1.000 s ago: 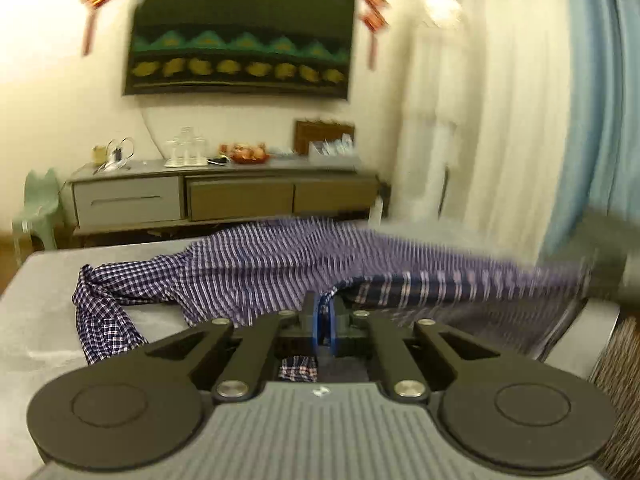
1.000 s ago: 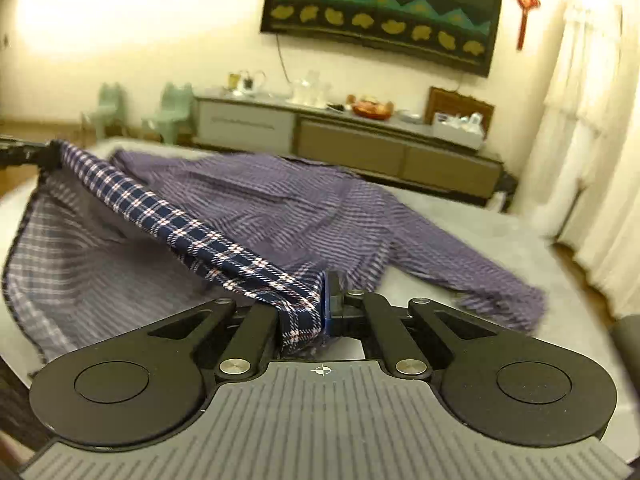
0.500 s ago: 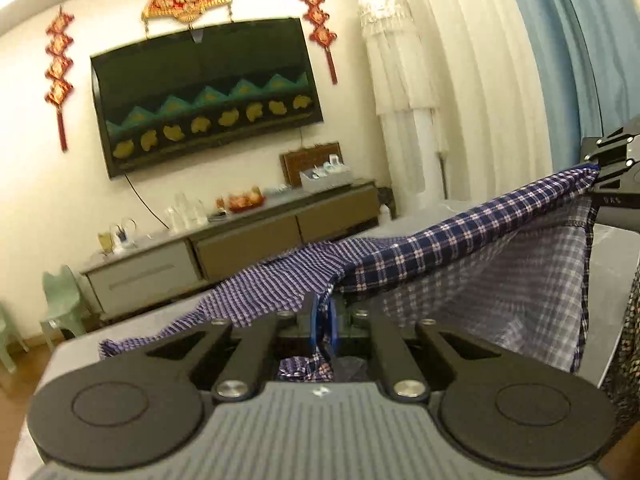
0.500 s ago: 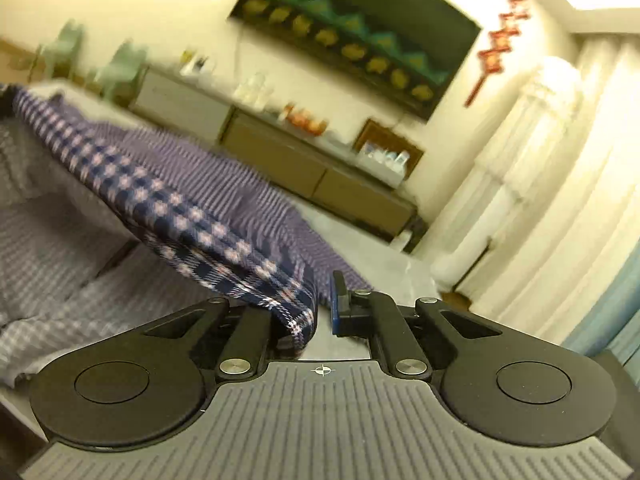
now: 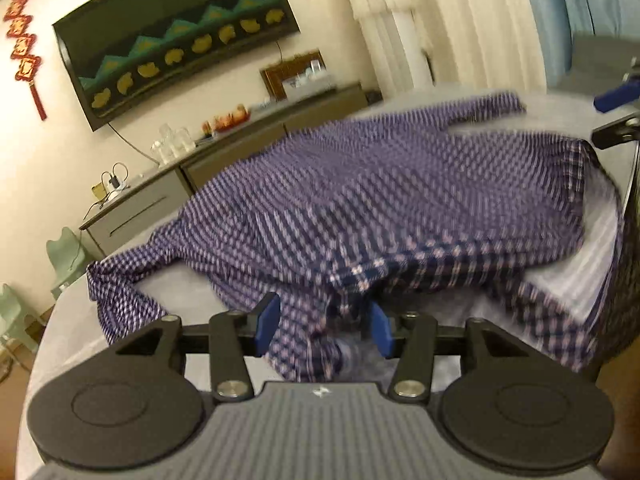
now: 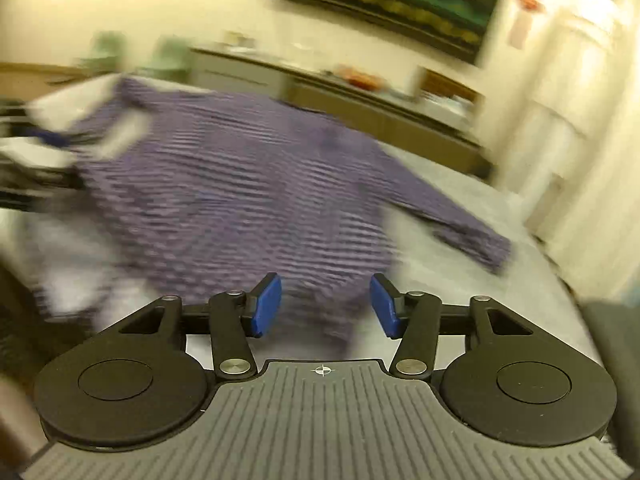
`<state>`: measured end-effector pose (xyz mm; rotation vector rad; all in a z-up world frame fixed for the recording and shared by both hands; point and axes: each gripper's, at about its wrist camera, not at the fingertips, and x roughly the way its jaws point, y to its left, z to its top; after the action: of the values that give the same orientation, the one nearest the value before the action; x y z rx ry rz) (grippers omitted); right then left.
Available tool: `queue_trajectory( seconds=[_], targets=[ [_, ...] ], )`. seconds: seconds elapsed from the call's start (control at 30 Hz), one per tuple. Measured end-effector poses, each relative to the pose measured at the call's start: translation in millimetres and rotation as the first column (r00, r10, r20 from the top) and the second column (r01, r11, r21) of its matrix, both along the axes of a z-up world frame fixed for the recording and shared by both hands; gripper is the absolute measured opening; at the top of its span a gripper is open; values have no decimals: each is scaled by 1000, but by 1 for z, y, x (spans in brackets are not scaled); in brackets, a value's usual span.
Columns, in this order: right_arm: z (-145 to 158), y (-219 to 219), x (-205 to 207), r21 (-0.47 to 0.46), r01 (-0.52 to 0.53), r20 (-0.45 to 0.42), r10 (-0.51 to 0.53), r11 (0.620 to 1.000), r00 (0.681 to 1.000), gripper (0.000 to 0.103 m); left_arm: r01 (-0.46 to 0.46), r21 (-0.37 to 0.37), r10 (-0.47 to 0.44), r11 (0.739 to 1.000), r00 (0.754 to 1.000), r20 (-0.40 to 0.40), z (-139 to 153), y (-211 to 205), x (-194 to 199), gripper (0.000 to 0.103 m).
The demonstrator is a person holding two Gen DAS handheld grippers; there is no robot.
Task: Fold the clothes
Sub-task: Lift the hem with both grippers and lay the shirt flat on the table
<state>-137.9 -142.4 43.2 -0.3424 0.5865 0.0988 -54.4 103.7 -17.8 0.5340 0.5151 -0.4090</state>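
A purple checked shirt (image 5: 360,200) lies spread on the grey table (image 5: 72,320), one sleeve trailing to the left. My left gripper (image 5: 324,326) has its jaws opening; the shirt's hem lies loose between the blue pads (image 5: 267,322), which do not press it. In the right wrist view the same shirt (image 6: 240,184) is blurred on the table. My right gripper (image 6: 325,306) is opening too, with a corner of cloth between its pads (image 6: 384,304), untouched. The right gripper's tip (image 5: 616,98) shows at the left wrist view's far right; the left gripper's tip (image 6: 44,140) shows at the right wrist view's left edge.
A long sideboard (image 5: 168,196) with glasses and a fruit bowl stands behind the table under a wall screen (image 5: 180,44). Pale green chairs (image 5: 66,256) stand at the left. White and blue curtains (image 5: 500,20) hang at the right. The table edge (image 6: 560,280) runs close on the right.
Both grippers were shut on the shirt's hem and held it up taut. Now both have let go and opened, and the shirt has dropped flat over the table.
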Motion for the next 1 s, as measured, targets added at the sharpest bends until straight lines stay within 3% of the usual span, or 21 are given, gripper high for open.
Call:
queue_trajectory(
  seconds=[0.03,0.13,0.17,0.2,0.3,0.4,0.47,0.57,0.67,0.7,0.8,0.83,0.87,0.9,0.93,1.0],
  targets=[
    [-8,12,-5,-17,-67,-3,67,998,998,51,1,24,0,1000,1000,-13,-4,-2,1,44],
    [-27,45,-4,-39,-207,-53,205,978,977,50,-25,74,28,997,998,-48,-13,-2,5,8],
    [-34,51,2,-38,-245,-87,241,969,967,48,-37,87,42,995,997,-57,-15,-1,6,6],
    [-42,57,7,-35,-282,-122,276,959,953,45,-53,91,57,994,997,-52,-14,1,7,5],
    [-63,47,35,-28,-248,-221,236,968,946,41,-135,77,134,988,991,13,-3,11,5,3],
    [-66,27,47,-129,-136,-201,109,982,973,36,-229,-3,229,973,970,78,18,25,-9,3],
    [-62,12,48,-201,-34,-141,5,979,990,36,-269,-62,273,961,960,69,25,35,-17,4],
    [-51,17,32,-207,-43,-96,23,977,995,37,-289,-98,292,952,956,21,26,42,-23,6],
    [-43,47,4,-41,-261,-135,254,964,958,36,-272,-81,273,959,962,9,25,37,-28,9],
    [-47,62,-6,-56,-343,-154,331,938,931,41,-263,-80,265,961,964,16,26,35,-31,10],
    [-72,89,-19,-243,-460,-181,426,854,886,60,-239,-89,243,967,969,37,29,33,-36,13],
    [-77,90,-17,-268,-462,-199,421,845,885,57,-230,-92,235,969,971,43,29,34,-38,13],
    [-83,91,-15,-292,-464,-216,414,836,884,49,-222,-94,227,971,973,48,29,34,-39,13],
    [-88,91,-14,-316,-465,-233,408,827,883,35,-213,-93,218,973,975,50,30,32,-38,13],
    [-94,92,-12,-340,-467,-249,401,816,882,29,-206,-91,212,974,976,53,30,31,-36,13],
    [-87,87,-11,-316,-459,-240,398,830,886,16,-202,-85,207,976,976,59,28,30,-38,13]
  ],
)
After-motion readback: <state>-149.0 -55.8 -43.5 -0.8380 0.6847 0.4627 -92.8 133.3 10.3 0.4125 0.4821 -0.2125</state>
